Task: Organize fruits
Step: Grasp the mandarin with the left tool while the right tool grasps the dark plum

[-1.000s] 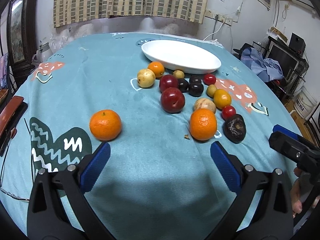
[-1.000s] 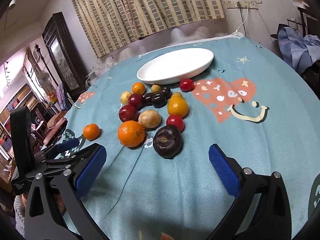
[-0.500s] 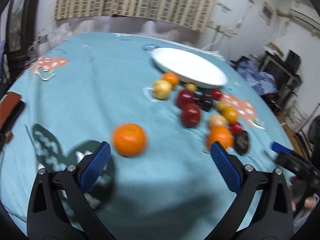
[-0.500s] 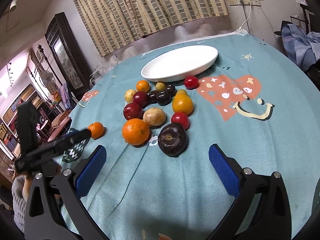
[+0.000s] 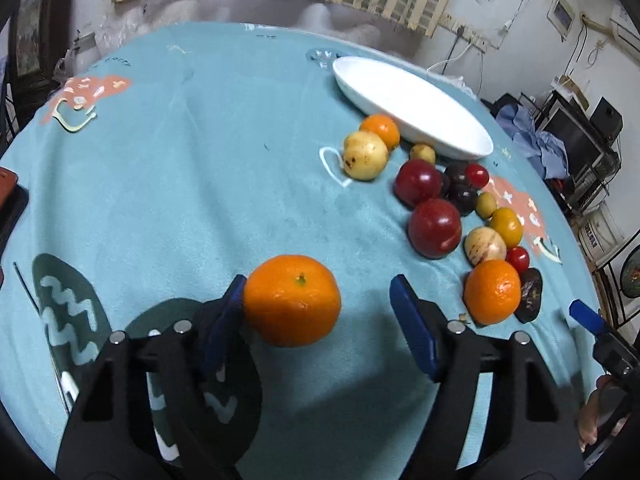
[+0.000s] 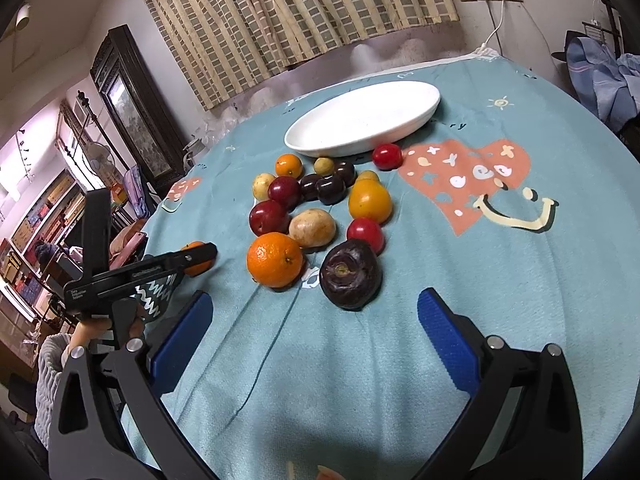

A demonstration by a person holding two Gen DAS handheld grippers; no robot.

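I've got the left gripper [image 5: 318, 312] down at the lone tangerine [image 5: 292, 299], the one sitting by itself on the teal tablecloth [image 5: 208, 184], well apart from the rest of the fruit. Jaws are spread: the left pad looks to be touching the fruit's side, the right pad stands clear of it with cloth showing between. So nothing is gripped, as I read it.

A tangerine like this should be light, a bit soft under the peel, and round enough to roll if I nudge it on one side only. My judgement: close across its widest part, at mid height, with the pads on opposite sides, and squeeze just enough to hold. Too hard and the skin dents; too high or low and it could squirt out. The peel looks matte, so the rubbery blue pads should get fair friction.

Over on the right, the right gripper [image 6: 312, 328] hangs wide open above bare cloth, holding nothing, just short of the dark purple fruit [image 6: 351, 274] and the big orange [image 6: 275, 259]. The main cluster lies beyond them, running up to the white dish [image 6: 362, 120], which has nothing in it.

I'd guess that dish is where the fruit goes, so the tangerine has a long carry across the table. One risk: the contact on the left pad could push it sideways before the right pad arrives.
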